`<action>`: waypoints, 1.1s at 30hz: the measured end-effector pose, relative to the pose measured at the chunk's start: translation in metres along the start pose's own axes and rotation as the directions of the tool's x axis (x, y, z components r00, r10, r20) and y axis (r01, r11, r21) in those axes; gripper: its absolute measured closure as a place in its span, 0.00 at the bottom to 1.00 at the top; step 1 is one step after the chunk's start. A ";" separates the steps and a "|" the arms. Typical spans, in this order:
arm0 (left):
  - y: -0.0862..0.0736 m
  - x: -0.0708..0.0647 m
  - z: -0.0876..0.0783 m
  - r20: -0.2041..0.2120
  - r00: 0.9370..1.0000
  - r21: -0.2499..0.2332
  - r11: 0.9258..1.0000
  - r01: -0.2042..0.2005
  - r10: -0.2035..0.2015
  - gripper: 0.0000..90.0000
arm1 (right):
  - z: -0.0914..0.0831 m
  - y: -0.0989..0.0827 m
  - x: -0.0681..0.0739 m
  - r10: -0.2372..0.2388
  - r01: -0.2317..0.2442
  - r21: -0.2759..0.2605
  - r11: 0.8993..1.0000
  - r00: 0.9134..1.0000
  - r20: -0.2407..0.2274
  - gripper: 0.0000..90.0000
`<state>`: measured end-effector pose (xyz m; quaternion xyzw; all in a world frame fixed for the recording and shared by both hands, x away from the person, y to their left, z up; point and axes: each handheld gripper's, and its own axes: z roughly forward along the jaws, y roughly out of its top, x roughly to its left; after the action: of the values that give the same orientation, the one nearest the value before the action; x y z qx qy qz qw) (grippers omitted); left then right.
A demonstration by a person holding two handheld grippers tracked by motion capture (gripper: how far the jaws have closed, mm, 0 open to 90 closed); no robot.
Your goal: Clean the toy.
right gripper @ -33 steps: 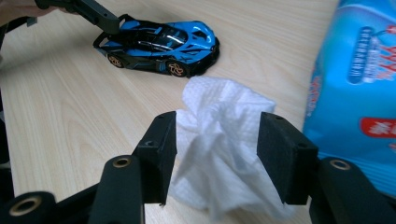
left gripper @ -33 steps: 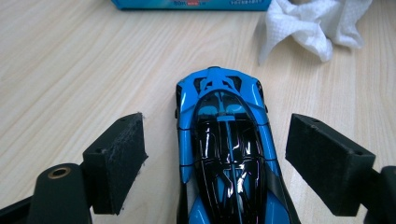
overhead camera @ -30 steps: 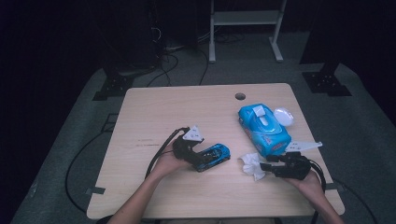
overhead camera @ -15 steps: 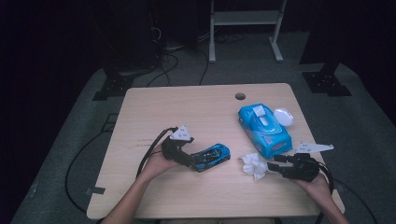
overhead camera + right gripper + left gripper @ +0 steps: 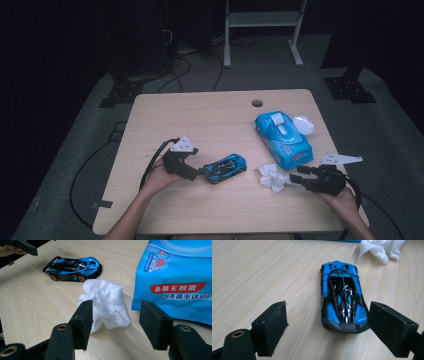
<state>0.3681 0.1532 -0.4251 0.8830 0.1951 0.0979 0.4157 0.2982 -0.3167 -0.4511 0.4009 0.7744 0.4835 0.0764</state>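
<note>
On the light wooden table (image 5: 200, 120), the blue and black toy sports car (image 5: 225, 168) lies on its wheels a little toward 5 o'clock of the table's middle, its length running from 8 o'clock to 2 o'clock in the high view. The left gripper (image 5: 201, 171) sits at the car's 9 o'clock end; its jaws are released and spread wide, and in the left gripper view the car (image 5: 342, 297) stands between and just ahead of the two black pads (image 5: 270, 327), touching neither. At the car's 3 o'clock lies a crumpled white wet wipe (image 5: 272, 177), near but apart from it. The right gripper (image 5: 294, 178) is at the wipe's 3 o'clock side, its jaws having just been opening; in the right gripper view the wipe (image 5: 106, 305) lies loose on the wood between the pads, which do not press on it. A blue pack of wet wipes (image 5: 282, 140) rests at 1 o'clock of the crumpled wipe, its flap lid (image 5: 303, 124) open beside it.
</note>
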 end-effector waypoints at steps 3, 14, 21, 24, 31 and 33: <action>-0.004 0.000 -0.005 -0.006 1.000 -0.015 1.000 0.016 -0.016 0.17 | -0.001 -0.001 -0.001 0.002 -0.002 -0.003 1.000 1.000 0.001 0.48; -0.020 0.002 -0.022 -0.045 0.997 -0.072 0.995 0.062 -0.066 0.17 | -0.002 -0.003 -0.001 0.011 -0.011 -0.010 1.000 1.000 0.004 0.46; -0.032 0.004 -0.032 -0.071 0.993 -0.074 0.994 0.087 -0.092 0.16 | -0.003 -0.007 -0.003 0.013 -0.013 -0.014 1.000 1.000 0.004 0.45; -0.039 0.006 -0.036 -0.093 0.991 -0.079 0.992 0.094 -0.101 0.16 | -0.005 -0.009 -0.005 0.027 -0.026 -0.021 0.999 1.000 0.009 0.44; -0.058 0.016 -0.039 -0.128 0.978 -0.091 0.984 0.154 -0.165 0.16 | -0.009 -0.018 -0.005 0.034 -0.033 -0.046 0.998 0.999 0.019 0.39; -0.058 0.016 -0.040 -0.136 0.976 -0.106 0.982 0.157 -0.171 0.16 | -0.010 -0.019 -0.005 0.043 -0.042 -0.060 0.997 0.999 0.015 0.38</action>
<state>0.3542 0.2214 -0.4437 0.8337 0.2921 0.1358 0.4486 0.2860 -0.3317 -0.4629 0.4185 0.7503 0.5049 0.0844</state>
